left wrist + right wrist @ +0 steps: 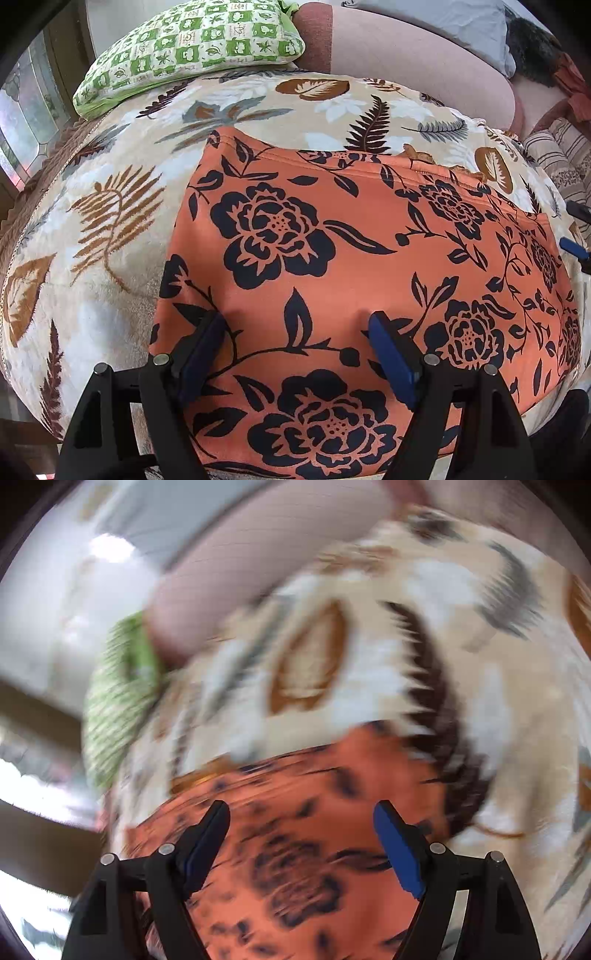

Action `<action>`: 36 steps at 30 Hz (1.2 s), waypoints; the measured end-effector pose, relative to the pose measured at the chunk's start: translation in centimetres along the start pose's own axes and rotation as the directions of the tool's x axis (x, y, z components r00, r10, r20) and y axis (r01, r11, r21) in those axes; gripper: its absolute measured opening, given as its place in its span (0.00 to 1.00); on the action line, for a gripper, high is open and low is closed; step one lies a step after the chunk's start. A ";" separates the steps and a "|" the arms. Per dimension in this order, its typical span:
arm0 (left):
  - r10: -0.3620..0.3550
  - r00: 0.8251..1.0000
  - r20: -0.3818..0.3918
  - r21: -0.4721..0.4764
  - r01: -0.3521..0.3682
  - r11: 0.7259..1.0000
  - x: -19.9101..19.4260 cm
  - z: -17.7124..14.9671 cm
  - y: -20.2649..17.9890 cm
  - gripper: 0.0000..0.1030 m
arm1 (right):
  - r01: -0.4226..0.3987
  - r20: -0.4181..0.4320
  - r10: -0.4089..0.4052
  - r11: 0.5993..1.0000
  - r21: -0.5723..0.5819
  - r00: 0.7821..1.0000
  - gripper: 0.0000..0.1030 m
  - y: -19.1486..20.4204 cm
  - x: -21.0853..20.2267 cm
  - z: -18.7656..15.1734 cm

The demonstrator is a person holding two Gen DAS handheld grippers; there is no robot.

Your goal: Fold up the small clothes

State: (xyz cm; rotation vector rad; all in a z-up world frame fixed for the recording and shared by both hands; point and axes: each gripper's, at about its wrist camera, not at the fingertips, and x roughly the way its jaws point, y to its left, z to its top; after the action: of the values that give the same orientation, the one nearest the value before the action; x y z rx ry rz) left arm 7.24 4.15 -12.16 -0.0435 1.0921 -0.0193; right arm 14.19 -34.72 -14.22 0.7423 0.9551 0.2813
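Orange garment (332,258) with black rose print lies flat on a plush leaf-patterned blanket (110,221); it looks already folded into a rough rectangle, hemmed edge at the far side. Left gripper (297,332) points steeply down over the near part of the cloth, jaws spread wide, blue pads clear of the fabric, nothing between them. Right gripper (301,818) also spread wide and empty; its view is heavily motion-blurred, showing the garment's edge below the fingers and blanket beyond. In the left wrist view, blue-padded fingertips (574,249) of the right gripper show at the garment's right edge; contact cannot be told.

Surroundings: green-and-white checked pillow (192,48) at the far left corner of the blanket, a pinkish bolster (406,55) behind it, striped fabric (561,158) at far right, well apart from the garment. Nothing lies on the garment.
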 end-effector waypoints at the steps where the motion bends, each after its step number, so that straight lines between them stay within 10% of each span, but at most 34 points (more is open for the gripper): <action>1: 0.001 1.000 -0.001 -0.001 -0.001 1.000 0.0 -0.1 0.0 0.79 | -0.001 -0.025 0.001 1.000 -0.006 1.000 0.87 -0.7 0.4 -0.2; 3: -0.008 1.000 0.000 0.005 0.008 1.000 -0.7 -0.4 -0.1 0.79 | 0.142 -0.095 -0.136 0.988 0.065 0.986 0.80 -3.9 2.5 -0.9; 7: -0.016 0.999 0.048 -0.014 0.016 1.000 -2.8 -1.1 0.4 0.79 | 0.074 0.011 -0.075 0.993 0.094 0.997 0.79 -3.6 -3.0 -2.2; 14: -0.069 0.994 0.087 -0.027 0.072 0.997 -4.3 -2.1 -0.7 0.79 | 0.062 -0.048 -0.052 0.972 0.227 0.997 0.79 -7.4 -9.8 -10.5; 22: -0.122 0.991 0.050 0.023 0.120 0.992 -3.5 -2.7 -5.3 0.79 | -0.213 0.049 0.217 0.851 0.479 0.975 0.79 -10.1 -9.9 -18.3; 27: -0.125 0.991 0.038 0.044 0.123 0.991 -3.7 -3.4 -6.7 0.79 | -0.269 0.152 0.225 0.719 0.641 0.963 0.77 -10.3 -5.2 -19.0; 28: -0.122 0.992 0.037 0.050 0.120 0.991 -3.7 -3.5 -6.9 0.79 | -0.259 0.165 0.200 0.747 0.612 0.966 0.65 -10.0 -5.8 -18.7; 29: -0.120 0.992 0.037 0.056 0.117 0.992 -3.8 -3.7 -7.0 0.79 | -0.216 0.164 0.149 0.802 0.556 0.975 0.08 -9.4 -6.7 -18.3; 33: -0.101 0.992 0.075 0.068 0.096 0.993 -4.4 -3.8 -7.2 0.79 | -0.087 0.196 0.010 0.917 0.389 0.980 0.09 -6.3 -10.7 -18.4; 36: -0.090 0.995 0.041 0.062 0.088 0.994 -3.5 -3.4 -7.3 0.79 | 0.033 0.041 -0.056 0.905 0.423 0.998 0.18 -8.1 -7.6 -20.3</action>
State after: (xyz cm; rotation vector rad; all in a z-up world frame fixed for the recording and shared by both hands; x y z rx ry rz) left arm 2.61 -3.13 -10.31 -0.0386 1.0446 -0.1308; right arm -7.55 -35.54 -22.19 1.1182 0.9934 0.0093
